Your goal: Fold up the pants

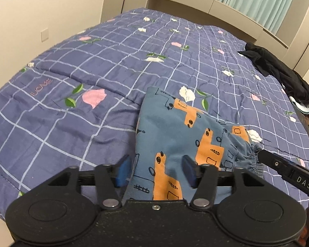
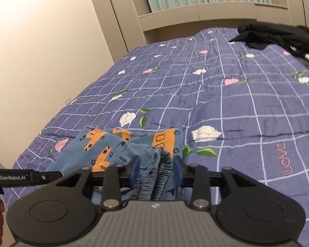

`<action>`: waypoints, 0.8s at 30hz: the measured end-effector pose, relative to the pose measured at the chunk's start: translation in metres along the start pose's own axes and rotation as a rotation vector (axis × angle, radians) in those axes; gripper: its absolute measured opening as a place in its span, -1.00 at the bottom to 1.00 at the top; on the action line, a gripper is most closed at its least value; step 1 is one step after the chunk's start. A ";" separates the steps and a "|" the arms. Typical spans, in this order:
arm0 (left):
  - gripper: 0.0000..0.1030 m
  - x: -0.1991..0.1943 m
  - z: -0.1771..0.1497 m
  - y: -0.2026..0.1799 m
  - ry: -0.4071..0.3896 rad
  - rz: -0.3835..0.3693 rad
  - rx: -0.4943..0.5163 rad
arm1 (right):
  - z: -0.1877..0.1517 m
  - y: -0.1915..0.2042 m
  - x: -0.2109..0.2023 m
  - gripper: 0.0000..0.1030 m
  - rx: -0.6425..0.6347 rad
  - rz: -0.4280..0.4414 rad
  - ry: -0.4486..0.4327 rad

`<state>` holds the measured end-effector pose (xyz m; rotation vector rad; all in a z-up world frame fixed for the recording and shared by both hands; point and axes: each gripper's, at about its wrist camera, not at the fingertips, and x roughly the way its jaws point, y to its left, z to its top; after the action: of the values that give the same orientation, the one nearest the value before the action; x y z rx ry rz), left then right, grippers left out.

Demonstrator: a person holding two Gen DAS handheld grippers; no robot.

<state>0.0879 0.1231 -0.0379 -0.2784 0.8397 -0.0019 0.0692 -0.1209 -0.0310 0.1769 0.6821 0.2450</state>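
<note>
A purple checked quilt (image 1: 76, 123) covers the bed. The left gripper (image 1: 156, 169) stands spread around the blue printed pants (image 1: 175, 135), lying bunched near the bed's front edge; the right gripper (image 2: 156, 171) straddles their gathered waistband (image 2: 154, 177), apparently unclamped. Light and floppy, the pants look best pinched at the waistband's corners.

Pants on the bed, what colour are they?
The pants are blue with orange trucks drawn in black. The left wrist view shows them best.
</note>
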 end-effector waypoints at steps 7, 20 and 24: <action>0.62 -0.016 0.000 -0.006 -0.047 0.034 0.024 | 0.000 0.010 -0.013 0.32 -0.063 -0.007 -0.052; 0.98 -0.047 -0.011 -0.014 -0.165 0.124 0.046 | -0.010 0.007 -0.048 0.99 -0.034 -0.053 -0.169; 0.98 -0.059 -0.022 -0.019 -0.196 0.130 0.067 | -0.018 0.005 -0.064 0.99 -0.018 -0.063 -0.213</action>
<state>0.0346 0.1056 -0.0036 -0.1580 0.6605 0.1167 0.0090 -0.1330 -0.0051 0.1612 0.4729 0.1692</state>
